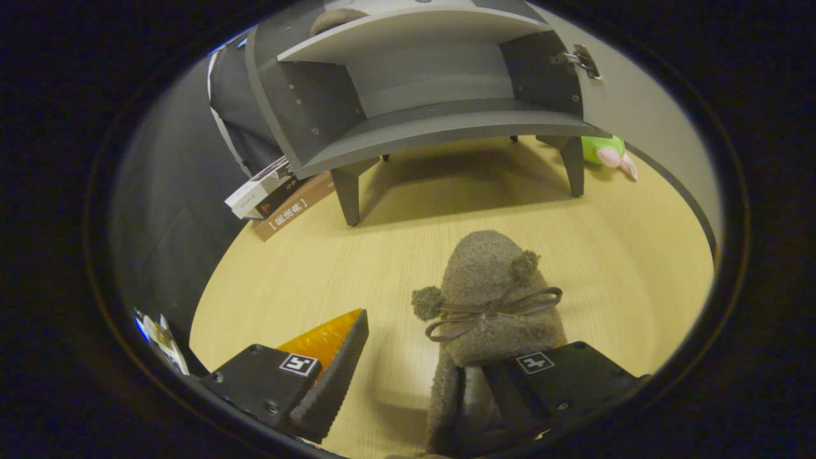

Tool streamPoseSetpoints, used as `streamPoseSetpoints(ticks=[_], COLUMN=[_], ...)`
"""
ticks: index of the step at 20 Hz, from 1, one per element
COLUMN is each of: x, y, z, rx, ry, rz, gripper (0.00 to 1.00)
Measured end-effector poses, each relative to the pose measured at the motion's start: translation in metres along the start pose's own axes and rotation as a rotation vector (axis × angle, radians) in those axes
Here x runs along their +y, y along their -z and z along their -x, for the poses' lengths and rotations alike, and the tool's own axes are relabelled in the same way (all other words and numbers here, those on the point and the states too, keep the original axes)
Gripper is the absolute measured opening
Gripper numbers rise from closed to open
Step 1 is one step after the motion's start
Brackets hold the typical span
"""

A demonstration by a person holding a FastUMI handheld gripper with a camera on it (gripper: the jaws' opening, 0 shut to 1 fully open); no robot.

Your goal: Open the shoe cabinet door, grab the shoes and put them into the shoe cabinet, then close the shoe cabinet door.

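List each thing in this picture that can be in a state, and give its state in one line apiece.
Shoe cabinet: door open, lower shelf bare, something rounded on the upper shelf.
Slipper: on the floor, toe towards the cabinet, bow tied.
Gripper: open; one finger inside the slipper's opening, the other apart beside it.
Books: lying flat, stacked beside the cabinet leg.
Plush toy: lying on the floor behind the cabinet.

The slipper (pixel 488 299) is rough, fuzzy cloth with two fluffy pompoms and a smooth, thin ribbon bow. The cabinet (pixel 414 121) looks like matt painted board, its hinge (pixel 581 60) shiny metal. The floor (pixel 414 236) is smooth pale wood grain with a soft sheen. The books (pixel 280 194) have glossy paper covers. The toy (pixel 609 153) is soft plush.
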State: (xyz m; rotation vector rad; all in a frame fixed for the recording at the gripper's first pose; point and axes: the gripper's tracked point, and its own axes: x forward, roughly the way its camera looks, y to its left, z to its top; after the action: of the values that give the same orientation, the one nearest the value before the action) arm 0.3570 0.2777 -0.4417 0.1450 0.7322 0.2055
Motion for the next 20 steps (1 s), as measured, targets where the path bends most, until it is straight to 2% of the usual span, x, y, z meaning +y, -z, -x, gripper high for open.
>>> streamPoseSetpoints(ticks=[1, 4, 6, 7, 9, 13, 17, 20], x=[-0.004, -0.025, -0.025, -0.024, -0.023, -0.024, -0.019, -0.006], y=[-0.001, -0.001, -0.002, -0.001, -0.001, -0.013, -0.046, -0.096], z=[-0.001, -0.002, -0.001, 0.000, 0.002, 0.021, 0.058, 0.105], rx=[-0.003, 0.011, 0.026, 0.035, 0.056, 0.057, -0.022, -0.145], ry=[0.016, 0.099, 0.089, 0.063, 0.024, 0.004, 0.013, 0.014], rz=[0.000, -0.006, 0.032, 0.041, 0.048, 0.037, 0.065, 0.130], gripper=[0.96, 0.49, 0.17, 0.18, 0.11, 0.06, 0.06, 0.06])
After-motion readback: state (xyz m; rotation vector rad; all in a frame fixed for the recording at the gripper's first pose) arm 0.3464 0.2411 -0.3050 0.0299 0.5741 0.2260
